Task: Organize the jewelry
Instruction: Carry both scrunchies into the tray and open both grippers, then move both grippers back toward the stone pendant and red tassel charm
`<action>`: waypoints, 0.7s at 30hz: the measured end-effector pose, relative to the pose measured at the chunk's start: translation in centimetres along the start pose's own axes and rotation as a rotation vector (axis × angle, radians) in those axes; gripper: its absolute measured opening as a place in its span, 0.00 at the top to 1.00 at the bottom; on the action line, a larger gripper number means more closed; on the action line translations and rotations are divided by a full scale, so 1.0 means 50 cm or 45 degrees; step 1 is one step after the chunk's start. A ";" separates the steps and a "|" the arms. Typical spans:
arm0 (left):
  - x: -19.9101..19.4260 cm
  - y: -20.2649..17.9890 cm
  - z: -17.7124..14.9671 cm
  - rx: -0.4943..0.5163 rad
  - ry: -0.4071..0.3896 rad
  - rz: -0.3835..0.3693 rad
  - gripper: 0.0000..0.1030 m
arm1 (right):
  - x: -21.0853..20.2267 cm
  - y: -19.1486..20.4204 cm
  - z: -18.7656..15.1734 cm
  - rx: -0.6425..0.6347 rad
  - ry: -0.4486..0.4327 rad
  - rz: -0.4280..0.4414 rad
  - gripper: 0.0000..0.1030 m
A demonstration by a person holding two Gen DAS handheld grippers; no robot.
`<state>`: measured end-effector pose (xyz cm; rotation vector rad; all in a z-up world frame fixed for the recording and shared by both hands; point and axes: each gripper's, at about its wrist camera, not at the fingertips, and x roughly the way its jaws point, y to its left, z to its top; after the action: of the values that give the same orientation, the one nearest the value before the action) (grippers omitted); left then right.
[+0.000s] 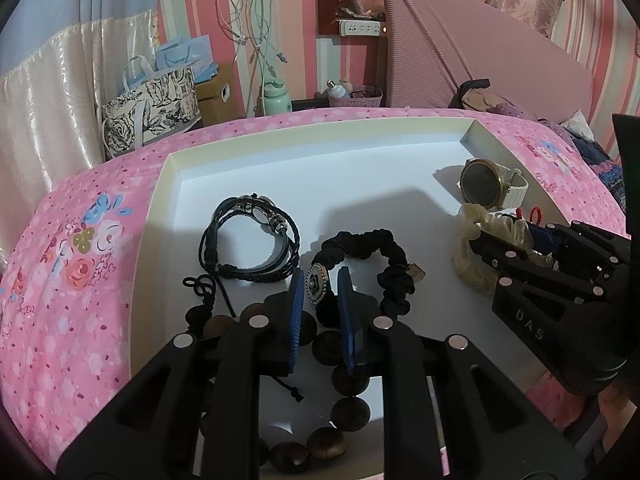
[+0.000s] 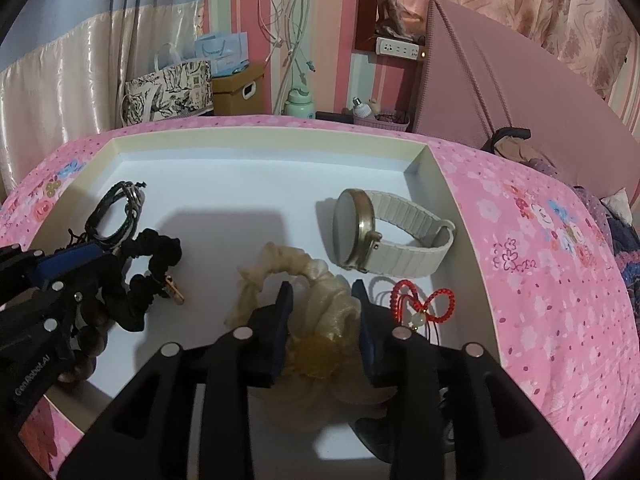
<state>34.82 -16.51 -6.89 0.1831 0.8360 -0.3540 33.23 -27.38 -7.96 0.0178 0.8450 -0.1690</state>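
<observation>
**A:** Six pieces sit in the shallow white cardboard tray (image 2: pixel 460 200) on the pink floral bedspread (image 2: pixel 540 280), so what's actually being worked on?

**B:** Two scrunchies, I'd say. The black fabric scrunchie with a round metal charm (image 1: pixel 360 256) lies mid-tray, and the left gripper (image 1: pixel 320 300) has its blue pads either side of that charm with only a slim gap. Can't honestly tell if they're pinching it. The cream gauzy scrunchie (image 2: pixel 320 300) sits between the right gripper (image 2: pixel 322 308) pads, which stand a bit apart and don't look pressed in.

**A:** And the rest?

**B:** The braided black leather bracelet (image 1: pixel 248 240) is just left of the black scrunchie, the dark wooden bead bracelet (image 1: pixel 344 380) lies under the left gripper, the white-strapped gold-rimmed watch (image 2: pixel 384 236) stands on edge towards the far right corner, and the red cord knot charm (image 2: pixel 420 300) is just beside the cream one.

**A:** Next move?

**B:** My guess: both are placing or regrasping. Lifting cleanly calls for keeping the beads and the red cord from snagging.
</observation>
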 end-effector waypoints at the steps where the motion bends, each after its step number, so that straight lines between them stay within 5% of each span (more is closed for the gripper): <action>1: -0.004 0.000 0.001 0.005 -0.011 0.007 0.80 | -0.002 -0.001 0.000 0.003 -0.002 0.001 0.66; 9: -0.079 0.013 0.019 -0.034 -0.062 -0.023 0.60 | -0.031 -0.014 0.005 0.033 -0.024 0.060 0.51; 11: -0.111 0.022 0.017 -0.036 -0.088 -0.012 0.51 | -0.047 -0.011 0.010 0.024 -0.035 0.057 0.41; 13: -0.145 0.030 0.014 -0.031 -0.133 0.022 0.29 | -0.069 -0.010 0.011 0.022 -0.071 0.033 0.22; 21: -0.257 0.074 -0.027 -0.090 -0.216 0.069 0.03 | -0.163 -0.003 -0.004 0.008 -0.135 -0.046 0.11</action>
<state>27.34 -9.67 1.94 0.1077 0.6739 -0.2844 27.75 -26.34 -2.03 -0.0007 0.7393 -0.2051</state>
